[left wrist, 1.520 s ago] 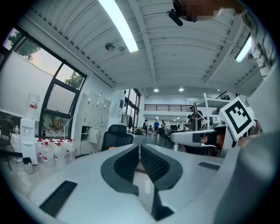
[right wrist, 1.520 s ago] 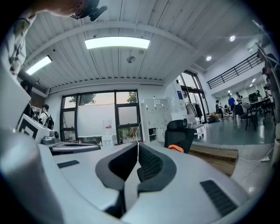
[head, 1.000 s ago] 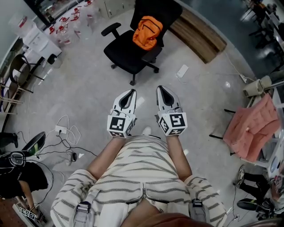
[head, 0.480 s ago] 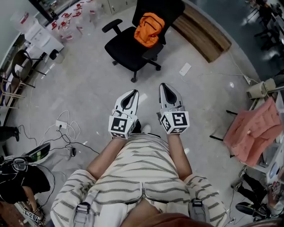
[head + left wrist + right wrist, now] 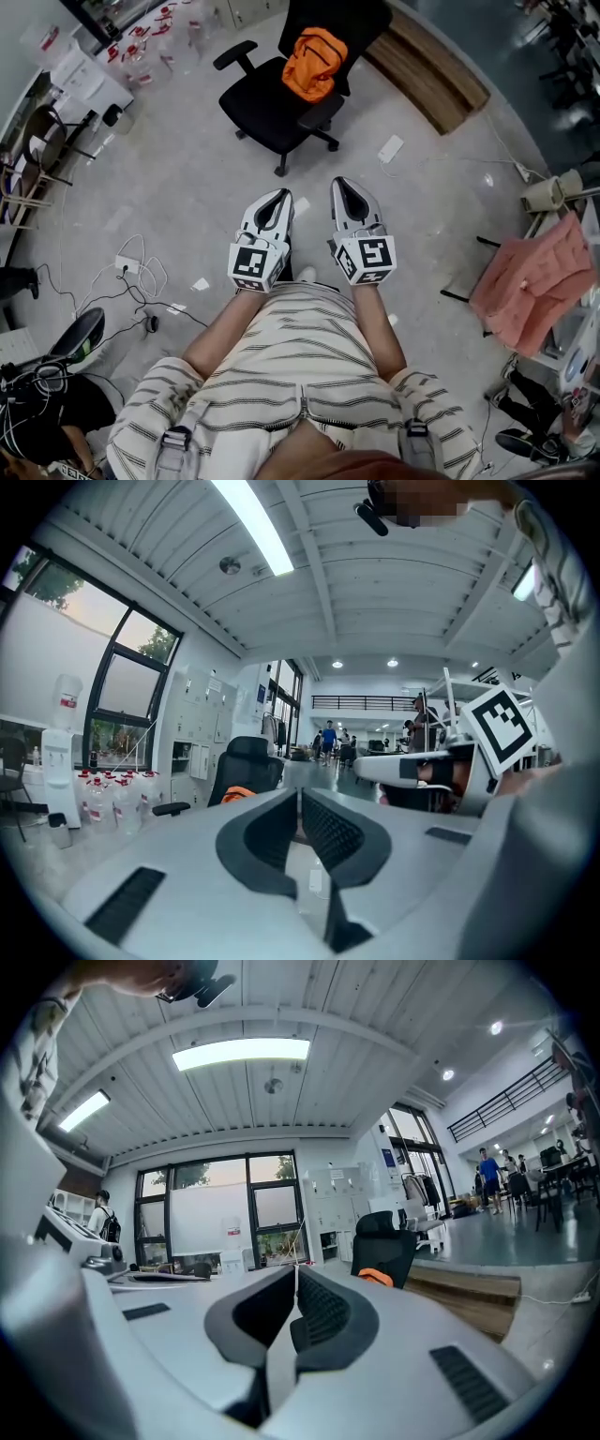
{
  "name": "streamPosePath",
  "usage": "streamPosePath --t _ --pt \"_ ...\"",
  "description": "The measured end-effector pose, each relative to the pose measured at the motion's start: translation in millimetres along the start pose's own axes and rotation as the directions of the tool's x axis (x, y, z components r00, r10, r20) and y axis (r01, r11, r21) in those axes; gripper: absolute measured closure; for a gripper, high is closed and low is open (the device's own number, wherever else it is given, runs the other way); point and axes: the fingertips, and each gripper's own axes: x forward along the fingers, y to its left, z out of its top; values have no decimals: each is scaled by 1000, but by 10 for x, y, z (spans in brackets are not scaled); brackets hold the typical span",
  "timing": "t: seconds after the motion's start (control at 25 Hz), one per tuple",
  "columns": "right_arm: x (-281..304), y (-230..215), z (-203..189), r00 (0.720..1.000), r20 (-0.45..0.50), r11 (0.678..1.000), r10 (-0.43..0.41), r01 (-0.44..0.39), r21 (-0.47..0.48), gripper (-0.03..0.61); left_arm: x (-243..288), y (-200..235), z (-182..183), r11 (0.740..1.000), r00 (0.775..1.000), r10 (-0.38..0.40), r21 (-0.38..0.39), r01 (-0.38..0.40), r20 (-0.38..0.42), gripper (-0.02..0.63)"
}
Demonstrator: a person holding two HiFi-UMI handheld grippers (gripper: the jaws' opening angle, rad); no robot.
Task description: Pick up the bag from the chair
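Observation:
An orange bag lies against the backrest of a black office chair at the top of the head view. The same bag shows small and far in the left gripper view, and as an orange patch in the right gripper view. My left gripper and right gripper are held side by side in front of my body, well short of the chair. Both point level toward it, jaws shut and empty.
Cables and a power strip lie on the floor at left. A wooden platform runs behind the chair. A pink cloth hangs over a chair at right. Bottles stand at upper left. A small white box lies near the chair.
The chair and bag have shifted slightly in the head view as I step closer. Both grippers stay side by side, shut, with little shift in the picture.

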Motion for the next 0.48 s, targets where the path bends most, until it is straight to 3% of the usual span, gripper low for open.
streamPosePath --t 0.48 --pt "434 -252 -24 1000 -15 1000 -17 17 -1 558 475 234 -27 1000 1000 -17 2 17 -6 580"
